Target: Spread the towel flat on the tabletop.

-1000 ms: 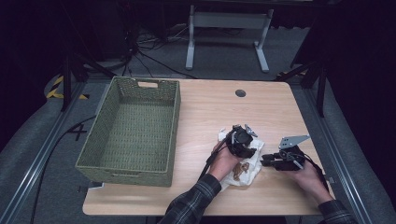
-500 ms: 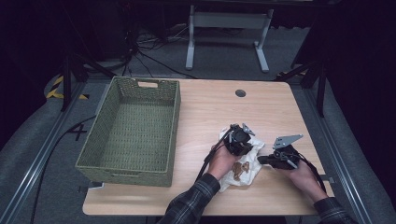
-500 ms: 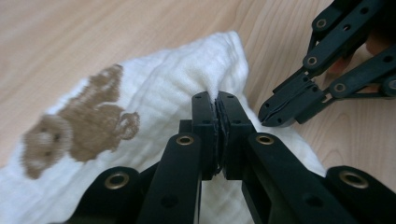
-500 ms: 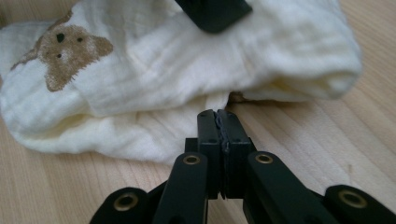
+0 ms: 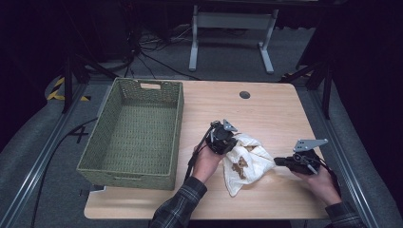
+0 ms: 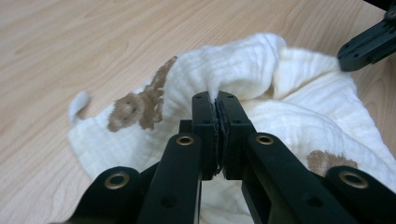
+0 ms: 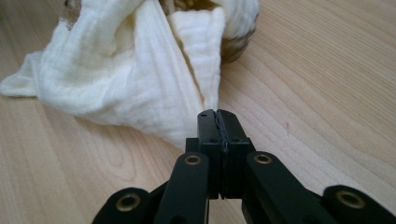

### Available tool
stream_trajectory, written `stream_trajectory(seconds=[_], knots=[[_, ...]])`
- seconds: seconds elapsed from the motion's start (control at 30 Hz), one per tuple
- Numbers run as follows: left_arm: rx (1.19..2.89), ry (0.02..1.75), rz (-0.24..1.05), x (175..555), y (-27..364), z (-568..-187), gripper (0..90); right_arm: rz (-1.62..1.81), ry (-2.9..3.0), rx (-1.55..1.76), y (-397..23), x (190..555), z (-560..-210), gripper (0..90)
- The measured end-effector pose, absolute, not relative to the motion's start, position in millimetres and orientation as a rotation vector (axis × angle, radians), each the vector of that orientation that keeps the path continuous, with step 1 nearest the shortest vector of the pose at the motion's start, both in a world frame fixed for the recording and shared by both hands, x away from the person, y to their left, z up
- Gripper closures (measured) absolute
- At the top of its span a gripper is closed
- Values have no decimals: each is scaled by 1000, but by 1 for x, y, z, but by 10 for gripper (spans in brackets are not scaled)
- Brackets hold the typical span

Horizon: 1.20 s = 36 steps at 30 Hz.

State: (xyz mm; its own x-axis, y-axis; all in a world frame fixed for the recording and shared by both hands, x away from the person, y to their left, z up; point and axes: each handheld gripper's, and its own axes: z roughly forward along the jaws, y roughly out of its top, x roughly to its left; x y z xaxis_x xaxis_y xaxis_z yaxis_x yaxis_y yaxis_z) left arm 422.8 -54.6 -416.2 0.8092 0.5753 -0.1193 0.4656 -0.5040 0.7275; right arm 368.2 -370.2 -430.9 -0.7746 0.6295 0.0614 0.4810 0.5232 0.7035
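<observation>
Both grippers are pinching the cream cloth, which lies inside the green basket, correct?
Not quite. The cloth lies on the table, right of the empty basket, as the high view shows. Left gripper and right gripper do pinch it.

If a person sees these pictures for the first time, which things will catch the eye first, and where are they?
First comes the crumpled white cloth with brown patches, lying on the wooden table toward the right of its near half. Both grippers pinch it: the left gripper on a raised fold, the right gripper on a corner at the cloth's right edge. A big green woven basket stands to the left of them.
</observation>
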Motion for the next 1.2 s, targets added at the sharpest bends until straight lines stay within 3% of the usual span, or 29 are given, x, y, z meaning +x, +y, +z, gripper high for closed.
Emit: stream_trajectory(seconds=[0.27, 0.47, 0.7, 0.8, 0.9, 0.93, 1.2], knots=[[2274, 766, 150, 410, -54, -442, 867, 1059, 2648, 911, -358, 352, -437, 893], [2281, 755, 138, 410, -56, -446, 859, 1125, 2582, 915, -359, 360, -429, 730], [2283, 759, 132, 411, -57, -449, 860, 1142, 2551, 934, -345, 394, -425, 671], [2296, 754, 127, 412, -56, -449, 861, 1139, 2562, 942, -339, 402, -427, 698], [2286, 752, 134, 413, -56, -450, 861, 1120, 2592, 936, -335, 408, -431, 860], [2283, 754, 136, 413, -56, -450, 862, 1124, 2594, 928, -336, 408, -430, 877], [2254, 782, 154, 416, -51, -447, 862, 1097, 2556, 958, -362, 384, -427, 894]])
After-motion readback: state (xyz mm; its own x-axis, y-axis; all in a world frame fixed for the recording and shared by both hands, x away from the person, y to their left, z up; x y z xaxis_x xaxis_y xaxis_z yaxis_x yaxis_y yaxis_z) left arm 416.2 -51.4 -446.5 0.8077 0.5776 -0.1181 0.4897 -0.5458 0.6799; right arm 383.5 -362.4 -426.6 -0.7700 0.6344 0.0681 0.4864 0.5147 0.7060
